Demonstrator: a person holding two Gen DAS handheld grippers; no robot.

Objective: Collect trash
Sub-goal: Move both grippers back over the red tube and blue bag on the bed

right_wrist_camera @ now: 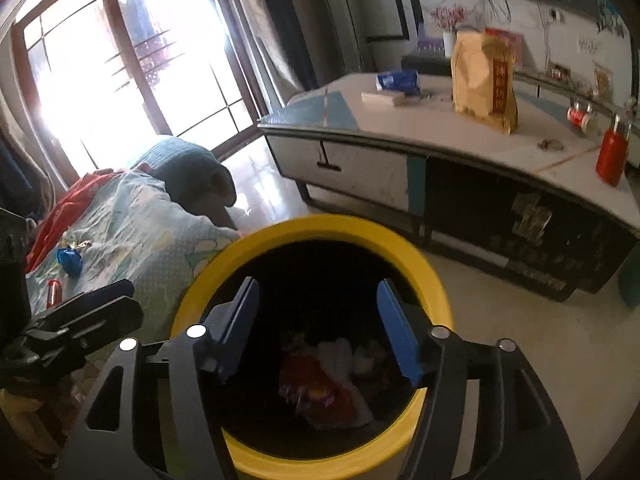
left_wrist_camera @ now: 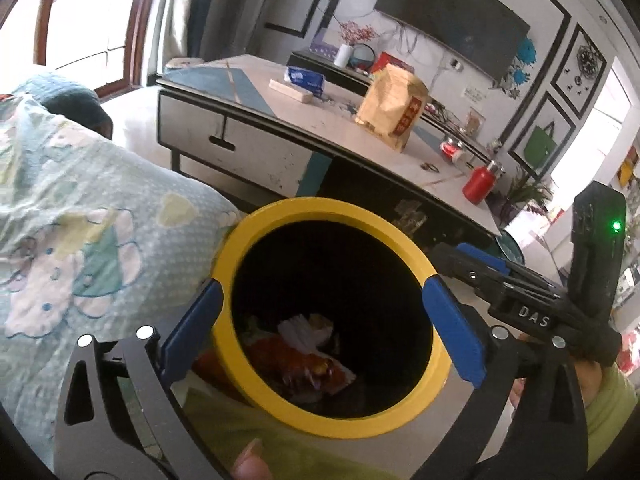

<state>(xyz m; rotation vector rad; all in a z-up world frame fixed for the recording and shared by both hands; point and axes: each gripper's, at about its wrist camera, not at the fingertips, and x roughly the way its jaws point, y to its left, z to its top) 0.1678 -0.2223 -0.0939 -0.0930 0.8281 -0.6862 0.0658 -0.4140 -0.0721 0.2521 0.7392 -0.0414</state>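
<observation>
A black trash bin with a yellow rim point(left_wrist_camera: 320, 206) point(right_wrist_camera: 340, 226) stands beside the bed, right below both grippers. Inside it lie a red wrapper point(left_wrist_camera: 304, 364) point(right_wrist_camera: 320, 392) and crumpled white paper point(left_wrist_camera: 304, 330) point(right_wrist_camera: 340, 354). My left gripper point(left_wrist_camera: 324, 292) is open wide, its blue fingers point(left_wrist_camera: 456, 328) standing outside the rim on either side. My right gripper point(right_wrist_camera: 316, 292) hangs open over the bin's mouth with nothing between its pads. On the quilt lie a blue wrapper point(right_wrist_camera: 69, 260) and a small red item point(right_wrist_camera: 53, 292).
A flowered quilt point(left_wrist_camera: 80, 200) covers the bed to the left of the bin. Behind stands a low table point(left_wrist_camera: 280, 120) with a golden bag point(left_wrist_camera: 394, 110), a red bottle point(left_wrist_camera: 478, 184) and a blue tissue pack point(left_wrist_camera: 304, 76). A bright window point(right_wrist_camera: 100, 60) is at the far left.
</observation>
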